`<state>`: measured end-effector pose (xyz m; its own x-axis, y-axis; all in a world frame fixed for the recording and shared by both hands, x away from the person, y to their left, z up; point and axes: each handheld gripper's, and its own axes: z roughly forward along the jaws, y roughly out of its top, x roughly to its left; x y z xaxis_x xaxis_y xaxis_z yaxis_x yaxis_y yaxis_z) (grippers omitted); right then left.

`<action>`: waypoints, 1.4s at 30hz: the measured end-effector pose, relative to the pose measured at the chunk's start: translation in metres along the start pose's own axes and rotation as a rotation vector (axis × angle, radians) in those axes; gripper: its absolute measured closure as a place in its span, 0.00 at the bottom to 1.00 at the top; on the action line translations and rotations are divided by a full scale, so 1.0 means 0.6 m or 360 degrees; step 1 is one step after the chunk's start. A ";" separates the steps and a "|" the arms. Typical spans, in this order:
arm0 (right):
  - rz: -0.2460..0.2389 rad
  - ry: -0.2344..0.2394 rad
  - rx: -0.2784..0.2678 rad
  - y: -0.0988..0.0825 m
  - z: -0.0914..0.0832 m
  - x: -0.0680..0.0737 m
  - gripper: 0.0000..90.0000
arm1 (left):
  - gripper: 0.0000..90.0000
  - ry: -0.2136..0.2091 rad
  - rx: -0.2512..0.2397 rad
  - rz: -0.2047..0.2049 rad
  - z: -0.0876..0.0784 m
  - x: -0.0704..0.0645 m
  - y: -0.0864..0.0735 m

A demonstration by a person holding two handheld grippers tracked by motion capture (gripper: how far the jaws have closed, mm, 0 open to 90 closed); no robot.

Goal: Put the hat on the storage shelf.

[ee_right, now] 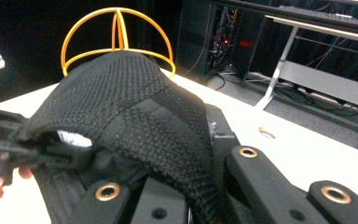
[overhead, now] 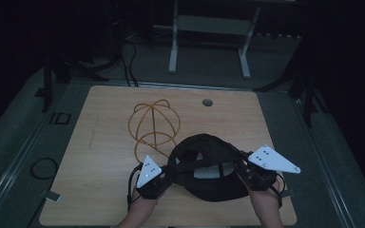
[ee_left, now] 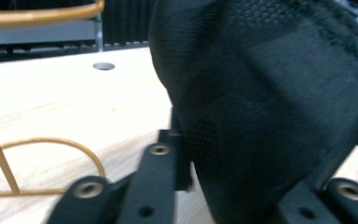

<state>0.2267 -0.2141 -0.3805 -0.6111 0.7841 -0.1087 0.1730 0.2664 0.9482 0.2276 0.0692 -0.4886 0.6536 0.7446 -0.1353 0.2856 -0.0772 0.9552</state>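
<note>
A black mesh cap hangs just above the near part of the wooden table, stretched between both grippers. My left gripper is shut on the cap's left edge, and my right gripper is shut on its right edge. In the left gripper view the cap passes between the black jaws and hides the right one's tip. In the right gripper view the cap's fabric runs down between the jaws, with the left gripper holding the far side. A yellow wire head-shaped stand sits just behind the cap.
A round cable hole lies in the table's far middle. Beyond the table stand a white metal frame and dark tripod legs. Cables lie on the floor at the left. The table's left half is bare wood.
</note>
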 end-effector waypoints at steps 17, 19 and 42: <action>0.0133 0.0007 0.0035 -0.057 -0.021 -0.011 0.98 | 0.98 0.0069 -0.0045 0.0089 -0.004 -0.014 0.052; 0.0150 0.0008 0.0048 -0.065 -0.023 -0.012 0.98 | 0.98 0.0065 -0.0043 0.0103 -0.003 -0.017 0.059; 0.0203 0.0094 -0.0029 -0.108 -0.060 -0.022 0.66 | 0.98 0.0018 -0.0148 0.0232 0.027 -0.049 0.164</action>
<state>0.1961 -0.2619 -0.4298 -0.6295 0.7764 0.0305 0.2387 0.1559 0.9585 0.2480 0.0292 -0.3947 0.6754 0.7374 0.0091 0.1218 -0.1237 0.9848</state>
